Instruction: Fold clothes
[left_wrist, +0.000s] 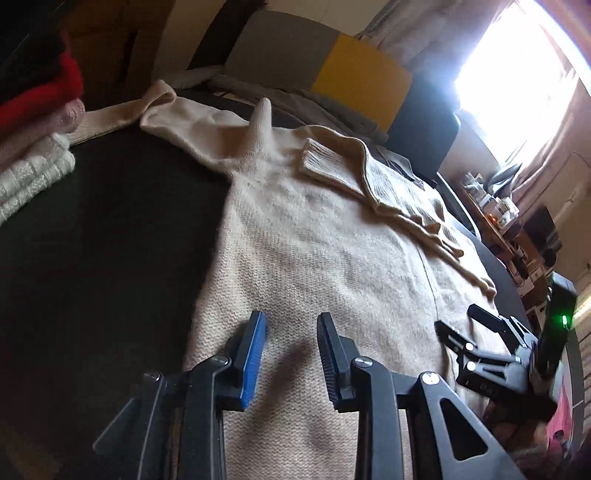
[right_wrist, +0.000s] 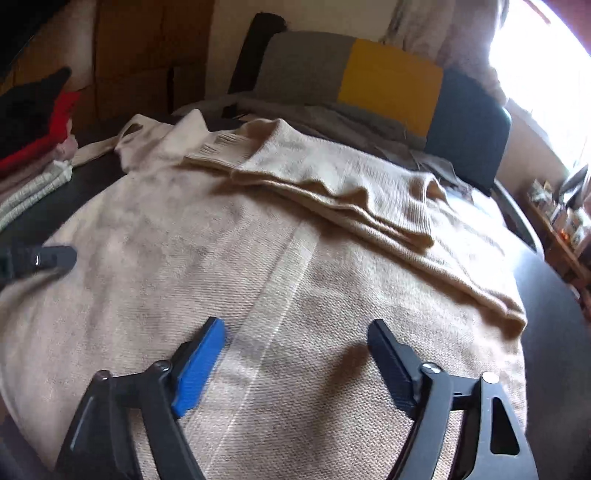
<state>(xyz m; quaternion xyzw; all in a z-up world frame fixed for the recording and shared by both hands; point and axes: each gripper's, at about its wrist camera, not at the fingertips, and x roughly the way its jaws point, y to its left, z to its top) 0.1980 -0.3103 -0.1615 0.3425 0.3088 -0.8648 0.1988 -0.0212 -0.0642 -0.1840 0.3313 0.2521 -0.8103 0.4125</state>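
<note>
Centrally, a beige knit sweater (right_wrist: 258, 258) lies spread on a dark round table (left_wrist: 110, 240), one sleeve (right_wrist: 332, 199) folded across its body. Left of the sweater, a stack of folded clothes (left_wrist: 33, 147), red and white, sits at the table edge. Behind the sweater stands a chair (right_wrist: 369, 81) with grey, yellow and blue panels; beyond it, a bright curtained window (left_wrist: 517, 81). Left gripper (left_wrist: 291, 332) hovers over the sweater, jaws partly apart, nothing between. Right gripper (right_wrist: 295, 339) stands wide open above the sweater, empty.
</note>
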